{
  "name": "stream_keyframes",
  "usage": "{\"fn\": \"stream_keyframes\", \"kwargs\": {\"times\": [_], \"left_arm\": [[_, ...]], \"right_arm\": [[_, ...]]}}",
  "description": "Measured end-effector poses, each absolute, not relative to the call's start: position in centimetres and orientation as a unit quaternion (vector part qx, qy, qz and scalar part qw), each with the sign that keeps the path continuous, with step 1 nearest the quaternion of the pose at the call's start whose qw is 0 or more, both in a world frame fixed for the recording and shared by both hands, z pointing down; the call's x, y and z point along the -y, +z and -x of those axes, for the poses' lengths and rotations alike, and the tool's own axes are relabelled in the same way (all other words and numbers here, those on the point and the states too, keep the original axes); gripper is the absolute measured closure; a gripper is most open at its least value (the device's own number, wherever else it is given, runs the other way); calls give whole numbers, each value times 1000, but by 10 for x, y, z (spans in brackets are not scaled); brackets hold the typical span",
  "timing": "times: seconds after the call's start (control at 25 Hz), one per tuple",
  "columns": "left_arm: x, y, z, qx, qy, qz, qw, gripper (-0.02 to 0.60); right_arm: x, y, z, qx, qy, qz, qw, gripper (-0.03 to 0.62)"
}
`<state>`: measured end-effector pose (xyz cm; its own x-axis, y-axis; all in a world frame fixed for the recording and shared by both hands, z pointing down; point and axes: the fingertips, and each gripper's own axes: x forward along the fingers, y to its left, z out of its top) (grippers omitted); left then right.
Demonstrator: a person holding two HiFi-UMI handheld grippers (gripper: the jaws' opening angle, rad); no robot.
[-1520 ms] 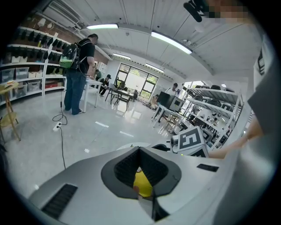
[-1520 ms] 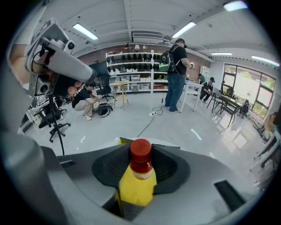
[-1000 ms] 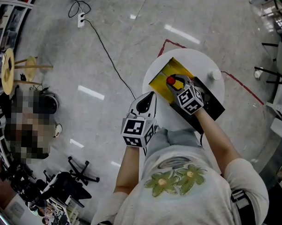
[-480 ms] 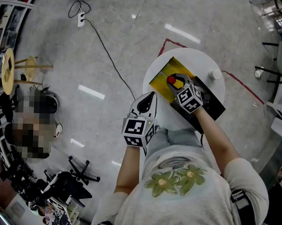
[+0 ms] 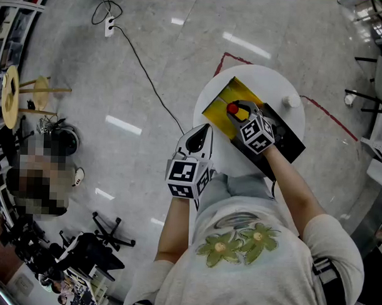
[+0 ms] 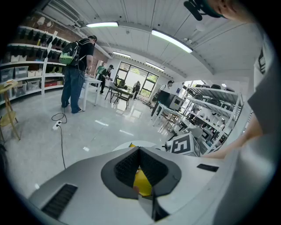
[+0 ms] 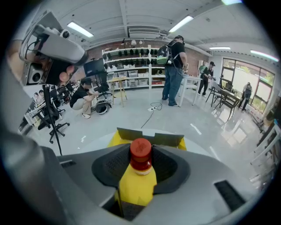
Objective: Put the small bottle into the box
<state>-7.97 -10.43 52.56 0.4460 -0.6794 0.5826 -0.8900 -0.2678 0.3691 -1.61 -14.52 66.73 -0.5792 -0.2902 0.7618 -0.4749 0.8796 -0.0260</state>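
Grip looks solid: right gripper [image 5: 237,110] clamps the small yellow bottle [image 7: 137,178] between its jaws, red cap poking past them, over the open yellow box [image 5: 220,103] on the round table [image 5: 268,82]. Left gripper [image 5: 200,135] pinched closed, empty, alongside.

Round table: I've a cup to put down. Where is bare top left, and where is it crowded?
Bare: the near strip of the round table between the yellow box and the left tool, and the far rim between box and small white object. Crowded: the middle, where the right tool holds the small bottle at the box, beside the black panel.
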Motion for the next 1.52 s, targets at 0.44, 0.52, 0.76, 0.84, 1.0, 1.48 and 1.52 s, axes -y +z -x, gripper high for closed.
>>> {"fn": "stream_keyframes", "kwargs": {"times": [0.44, 0.52, 0.76, 0.84, 1.0, 1.48, 1.52], "left_arm": [[104, 528, 79, 501, 158, -782, 337, 581], [104, 525, 79, 501, 157, -782, 336, 581], [104, 521, 83, 503, 157, -782, 332, 581], [103, 520, 84, 503, 155, -783, 332, 581], [101, 520, 82, 503, 152, -785, 329, 581], [102, 499, 79, 502, 143, -796, 308, 581], [102, 497, 80, 502, 142, -796, 306, 581]], "right_arm": [[145, 670, 16, 878, 113, -222, 409, 437], [145, 670, 14, 875, 115, -223, 413, 434], [146, 666, 16, 872, 118, -223, 420, 414], [147, 660, 18, 874, 114, -224, 416, 410], [150, 643, 20, 881, 106, -232, 399, 410], [160, 558, 15, 899, 86, -286, 320, 420], [160, 551, 14, 900, 84, -292, 311, 432]]}}
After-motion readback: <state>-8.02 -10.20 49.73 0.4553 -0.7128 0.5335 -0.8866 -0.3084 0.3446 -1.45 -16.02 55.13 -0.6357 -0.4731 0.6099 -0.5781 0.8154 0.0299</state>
